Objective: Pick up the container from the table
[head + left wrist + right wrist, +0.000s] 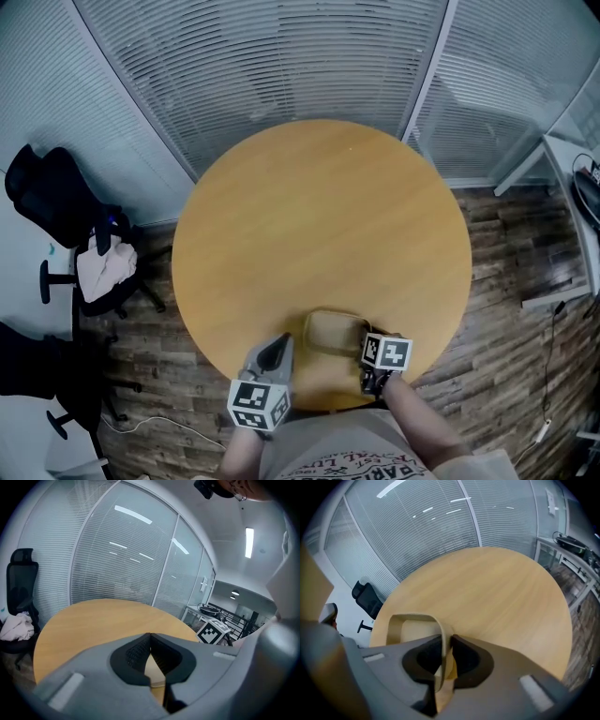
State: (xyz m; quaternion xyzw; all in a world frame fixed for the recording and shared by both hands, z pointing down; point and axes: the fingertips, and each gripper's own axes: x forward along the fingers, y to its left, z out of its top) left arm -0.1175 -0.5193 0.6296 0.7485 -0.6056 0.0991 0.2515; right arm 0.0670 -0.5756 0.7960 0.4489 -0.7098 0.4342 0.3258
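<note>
Head view: empty tan container [335,333] rests on the table [319,216] at the person's edge, with the right gripper [373,361] at its right wall and the left gripper [279,347] just beside it.
Left gripper view: jaws pressed together on nothing — idle.
Right gripper view: jaws pinch the container's thin wall — probably the hold for lifting.

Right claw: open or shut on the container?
Shut: the right claw pinches the container by its wall, a pad on each side, right gripper view.

On table [319,216], near edge: container [335,333]; left gripper [278,345] just left of it, right gripper [448,641] on its right wall.
</note>
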